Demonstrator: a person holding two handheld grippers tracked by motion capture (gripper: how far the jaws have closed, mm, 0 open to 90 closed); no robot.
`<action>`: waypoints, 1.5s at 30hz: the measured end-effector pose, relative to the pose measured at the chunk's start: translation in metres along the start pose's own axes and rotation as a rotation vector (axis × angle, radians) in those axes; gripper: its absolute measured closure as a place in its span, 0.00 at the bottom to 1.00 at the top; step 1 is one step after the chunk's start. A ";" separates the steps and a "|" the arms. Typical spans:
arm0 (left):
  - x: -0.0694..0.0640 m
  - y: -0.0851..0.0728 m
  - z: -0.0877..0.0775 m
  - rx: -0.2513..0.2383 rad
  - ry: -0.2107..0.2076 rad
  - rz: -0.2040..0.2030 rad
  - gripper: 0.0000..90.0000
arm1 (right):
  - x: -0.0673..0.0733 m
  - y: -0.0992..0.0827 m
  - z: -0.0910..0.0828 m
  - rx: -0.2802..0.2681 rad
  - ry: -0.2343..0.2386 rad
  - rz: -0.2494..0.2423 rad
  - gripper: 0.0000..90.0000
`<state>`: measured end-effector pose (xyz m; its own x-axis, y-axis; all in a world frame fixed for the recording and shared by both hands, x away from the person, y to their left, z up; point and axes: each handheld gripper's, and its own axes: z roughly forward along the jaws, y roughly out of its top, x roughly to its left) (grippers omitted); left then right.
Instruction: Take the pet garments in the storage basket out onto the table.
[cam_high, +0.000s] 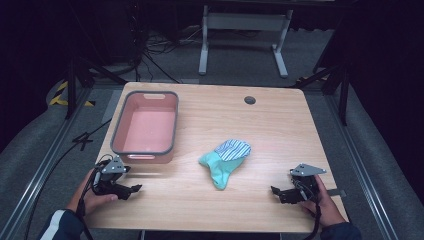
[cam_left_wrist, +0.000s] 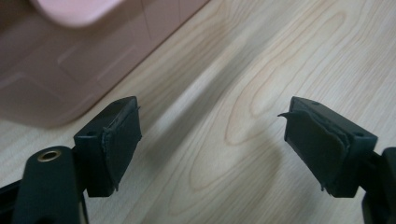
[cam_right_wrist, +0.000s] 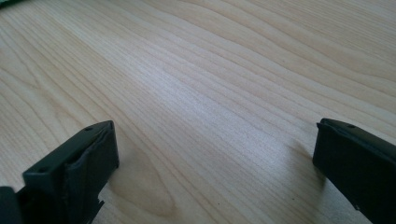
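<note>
The left hand-held gripper (cam_high: 131, 190) rests at 7 o'clock on the counter (cam_high: 280, 125), jaws spread and empty. The right hand-held gripper (cam_high: 276, 192) rests at 5 o'clock, likewise released. Both appear parked at the near edge, probably as a ready position. Two socks (cam_high: 225, 161) lie together at centre. A pink bin (cam_high: 145, 128) stands at 10 o'clock. No legible writing is visible.

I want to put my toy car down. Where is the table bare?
Bare wood lies right of the turquoise and striped socks, up to the round grommet hole, and between the two hand-held grippers at the near edge. The pink plastic tub crowds the left.
</note>
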<state>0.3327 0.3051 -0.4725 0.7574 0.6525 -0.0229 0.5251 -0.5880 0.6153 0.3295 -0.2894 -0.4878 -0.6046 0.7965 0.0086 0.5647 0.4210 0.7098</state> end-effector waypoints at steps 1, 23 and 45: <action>0.001 -0.003 0.001 -0.019 0.005 -0.005 0.20 | 0.000 0.000 0.000 0.001 0.001 0.001 0.01; -0.002 -0.010 0.004 -0.090 0.057 -0.049 0.12 | 0.000 0.000 0.000 0.002 0.001 -0.005 0.01; -0.001 -0.007 0.007 -0.086 0.053 -0.048 0.09 | 0.000 0.000 0.000 0.002 0.000 -0.004 0.01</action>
<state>0.3309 0.3051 -0.4828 0.7090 0.7050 -0.0136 0.5237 -0.5136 0.6797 0.3294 -0.2892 -0.4879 -0.6065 0.7951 0.0057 0.5634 0.4247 0.7087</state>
